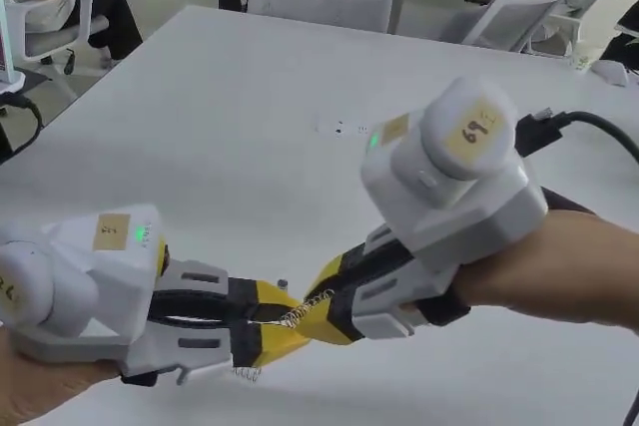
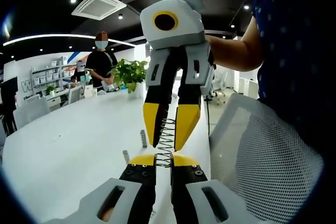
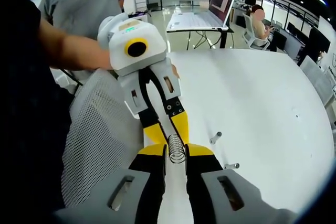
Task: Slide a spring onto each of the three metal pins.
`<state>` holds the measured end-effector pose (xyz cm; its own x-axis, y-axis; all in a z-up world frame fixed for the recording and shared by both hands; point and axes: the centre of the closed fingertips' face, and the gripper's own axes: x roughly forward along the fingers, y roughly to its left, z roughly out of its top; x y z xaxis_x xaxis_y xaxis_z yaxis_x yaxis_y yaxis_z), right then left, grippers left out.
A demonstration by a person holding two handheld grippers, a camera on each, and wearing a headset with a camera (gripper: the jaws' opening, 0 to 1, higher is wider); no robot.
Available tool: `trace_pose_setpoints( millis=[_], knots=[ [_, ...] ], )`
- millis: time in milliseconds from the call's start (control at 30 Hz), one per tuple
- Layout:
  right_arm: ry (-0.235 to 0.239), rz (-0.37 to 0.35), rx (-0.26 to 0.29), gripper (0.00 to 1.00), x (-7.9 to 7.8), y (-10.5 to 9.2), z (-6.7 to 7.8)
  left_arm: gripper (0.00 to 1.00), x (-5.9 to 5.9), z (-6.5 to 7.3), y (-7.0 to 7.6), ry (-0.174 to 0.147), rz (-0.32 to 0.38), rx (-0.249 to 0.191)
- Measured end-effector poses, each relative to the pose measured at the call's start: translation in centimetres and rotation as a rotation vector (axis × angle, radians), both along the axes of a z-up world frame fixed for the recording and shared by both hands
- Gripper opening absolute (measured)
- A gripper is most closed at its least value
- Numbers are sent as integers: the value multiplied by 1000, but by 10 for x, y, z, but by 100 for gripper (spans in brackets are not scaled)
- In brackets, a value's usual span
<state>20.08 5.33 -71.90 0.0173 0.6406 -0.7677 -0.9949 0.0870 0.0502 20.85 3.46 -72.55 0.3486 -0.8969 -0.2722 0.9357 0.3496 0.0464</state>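
- The left tongs [image 1: 283, 322] reach in from 8 o'clock in the head view, low over the counter [image 1: 250, 117]; in the left gripper view their yellow tips are drawn nearly together, pinching the near end of the spring [image 2: 167, 139]
- A second spring [image 1: 247, 373] lies on the counter at 6 o'clock of the left tongs, with nothing gripping it
- One metal pin [image 1: 283, 286] stands on the counter at about 11 o'clock of the meeting tips, near them but apart; the left gripper view shows two pins at 9 o'clock of the held spring, a taller pin [image 2: 143, 137] and a shorter pin [image 2: 125, 156], both too small to tell whether either carries a coil
- The spring hangs in the air between the two sets of tips, above the counter and on no pin; whether a thin rod runs inside it cannot be told
- The right tongs [image 1: 321, 304] come in from 2 o'clock, their yellow tips closed against the far end of the same spring, one on each side
- Judged from this, the step in hand is readying a spring between the two grippers before threading it, with the work early on
- The next move likely calls for one pair of tongs to let go, the other to turn the coil upright, line its bore over a pin's top and lower it without squashing it
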Motion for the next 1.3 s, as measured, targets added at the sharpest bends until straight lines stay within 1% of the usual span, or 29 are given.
trace_pose_setpoints(
  millis=[133, 167, 233, 367, 433, 567, 700, 867, 933, 1000, 1033, 1067, 1133, 1233, 1300],
  knots=[
    [1, -6, 0, 10, 1, -1, -1, 2, 0, 0, 0, 4, 3, -4],
    [2, -4, 2, 10, 0, 0, -1, 2, 0, 2, -1, 10, 4, -19],
    [-1, -6, 6, 10, 1, 0, -1, 2, 0, 2, 0, 5, 6, -13],
    [17, -11, 7, 9, -1, 0, -2, 2, 0, 2, -1, 8, 4, -13],
    [18, -14, 2, 9, -1, 0, -2, 2, -1, 2, -2, 7, 3, -11],
    [28, -17, -17, 8, -2, 0, -2, 2, -2, 1, -3, 2, -5, -4],
    [23, -11, -24, 8, -2, 1, 0, 2, -1, 1, -4, 5, -7, -6],
    [20, -4, -47, 8, -1, 3, -1, 3, -1, 0, -3, 2, -6, 2],
    [20, 2, -59, 8, -2, 3, -3, 3, -1, -1, -3, 9, -6, 3],
    [16, 9, -73, 8, -2, 3, -4, 4, -1, -3, -4, 12, -7, 13],
    [16, 12, -76, 8, -3, 3, -4, 4, -2, -5, -4, 18, -9, 19],
    [13, 14, -82, 8, -2, 2, -5, 6, -2, -6, -5, 27, -7, 23],
    [1, 12, -93, 8, 0, 1, -5, 12, -1, -8, -4, 29, -2, 32],
    [1, 6, -100, 8, 3, -2, -5, 12, 0, -9, 0, 37, 2, 32],
    [-5, 3, -114, 8, 6, -7, -6, 12, 2, -8, 4, 37, 14, 29]
  ],
)
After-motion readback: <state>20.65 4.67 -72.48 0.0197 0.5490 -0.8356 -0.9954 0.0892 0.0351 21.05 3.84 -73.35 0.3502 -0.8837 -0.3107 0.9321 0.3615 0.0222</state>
